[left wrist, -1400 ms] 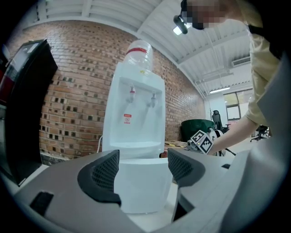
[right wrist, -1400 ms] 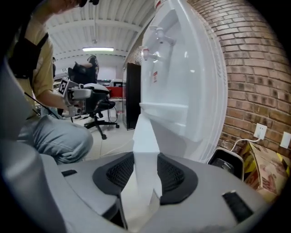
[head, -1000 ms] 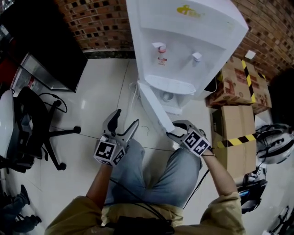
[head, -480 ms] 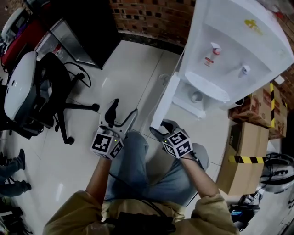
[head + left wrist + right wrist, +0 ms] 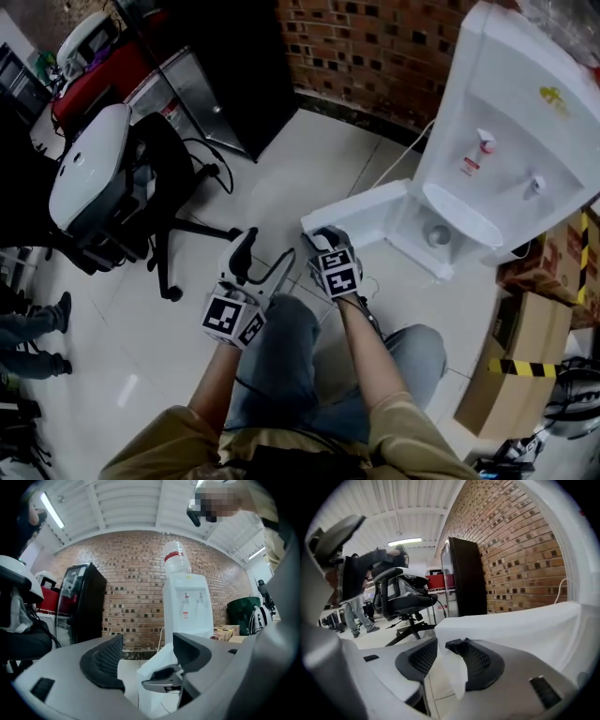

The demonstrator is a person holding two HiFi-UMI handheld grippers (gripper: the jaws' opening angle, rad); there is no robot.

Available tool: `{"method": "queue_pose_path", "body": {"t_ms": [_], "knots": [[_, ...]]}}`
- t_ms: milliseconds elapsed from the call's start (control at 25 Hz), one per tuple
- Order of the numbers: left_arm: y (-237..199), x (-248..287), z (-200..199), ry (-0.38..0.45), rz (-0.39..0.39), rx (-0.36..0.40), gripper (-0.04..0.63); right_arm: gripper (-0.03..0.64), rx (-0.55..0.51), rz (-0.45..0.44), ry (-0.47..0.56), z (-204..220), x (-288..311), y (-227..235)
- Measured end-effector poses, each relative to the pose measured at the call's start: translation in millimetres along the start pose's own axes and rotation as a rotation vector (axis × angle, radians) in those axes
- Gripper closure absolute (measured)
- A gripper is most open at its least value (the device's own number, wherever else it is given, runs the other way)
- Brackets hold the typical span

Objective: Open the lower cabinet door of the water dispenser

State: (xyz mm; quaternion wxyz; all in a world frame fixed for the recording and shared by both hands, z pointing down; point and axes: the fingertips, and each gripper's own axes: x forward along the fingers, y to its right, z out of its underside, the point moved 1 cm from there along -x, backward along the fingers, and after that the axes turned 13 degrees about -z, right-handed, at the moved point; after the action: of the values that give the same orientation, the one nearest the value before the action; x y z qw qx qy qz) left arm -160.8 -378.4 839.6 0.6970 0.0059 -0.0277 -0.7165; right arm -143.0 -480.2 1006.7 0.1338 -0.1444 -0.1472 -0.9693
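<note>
The white water dispenser point(image 5: 506, 141) stands against the brick wall at the right of the head view. Its lower cabinet door point(image 5: 366, 211) is swung wide open to the left, and the compartment behind it shows. My right gripper point(image 5: 317, 236) is at the door's free edge, jaws closing with the pads pressed on that thin white edge point(image 5: 511, 630). My left gripper point(image 5: 265, 248) hangs open and empty just left of it, apart from the door. In the left gripper view the dispenser point(image 5: 187, 606) rises behind the open door point(image 5: 150, 686).
A black office chair point(image 5: 122, 187) stands on the tiled floor at the left, with a dark cabinet point(image 5: 234, 66) behind it. Cardboard boxes point(image 5: 553, 272) with striped tape sit right of the dispenser. The person's knees are right under both grippers.
The door has swung from nearly edge-on out to wide open, drawn leftward by my right gripper. The left gripper has drifted left alongside, still open.
</note>
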Motion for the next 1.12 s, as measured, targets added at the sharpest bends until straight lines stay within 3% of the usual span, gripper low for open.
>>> {"method": "queue_pose_path", "body": {"t_ms": [160, 320, 400, 600, 720, 840, 960, 1120], "knots": [[4.8, -7.1, -0.6, -0.025, 0.018, -0.018, 0.272, 0.423, -0.052, 0.012, 0.019, -7.6, 22.7, 18.0], [16.4, -8.9, -31.6, -0.076, 0.093, 0.001, 0.272, 0.397, 0.034, 0.05, 0.054, -18.1, 3.4, 13.1], [25.4, -8.4, -63.4, -0.099, 0.121, -0.015, 0.272, 0.354, 0.09, 0.152, 0.07, -21.9, -37.8, 11.5], [63.9, -25.7, -152.5, -0.168, 0.239, -0.087, 0.272, 0.354, 0.288, 0.381, 0.088, -32.1, -200.3, -9.4], [92.7, -44.3, -206.0, -0.217, 0.328, -0.093, 0.272, 0.354, 0.344, 0.502, 0.105, -83.0, -316.2, -42.4], [126.2, -59.2, -278.5, -0.256, 0.42, -0.094, 0.272, 0.354, 0.333, 0.613, 0.132, -157.5, -421.1, -78.6], [133.1, -85.7, -353.9, -0.257, 0.443, -0.095, 0.272, 0.354, 0.272, 0.633, 0.145, -239.1, -482.2, -139.2], [134.4, -112.4, -451.0, -0.199, 0.466, -0.097, 0.272, 0.33, 0.175, 0.643, 0.221, -344.4, -532.6, -212.0]]}}
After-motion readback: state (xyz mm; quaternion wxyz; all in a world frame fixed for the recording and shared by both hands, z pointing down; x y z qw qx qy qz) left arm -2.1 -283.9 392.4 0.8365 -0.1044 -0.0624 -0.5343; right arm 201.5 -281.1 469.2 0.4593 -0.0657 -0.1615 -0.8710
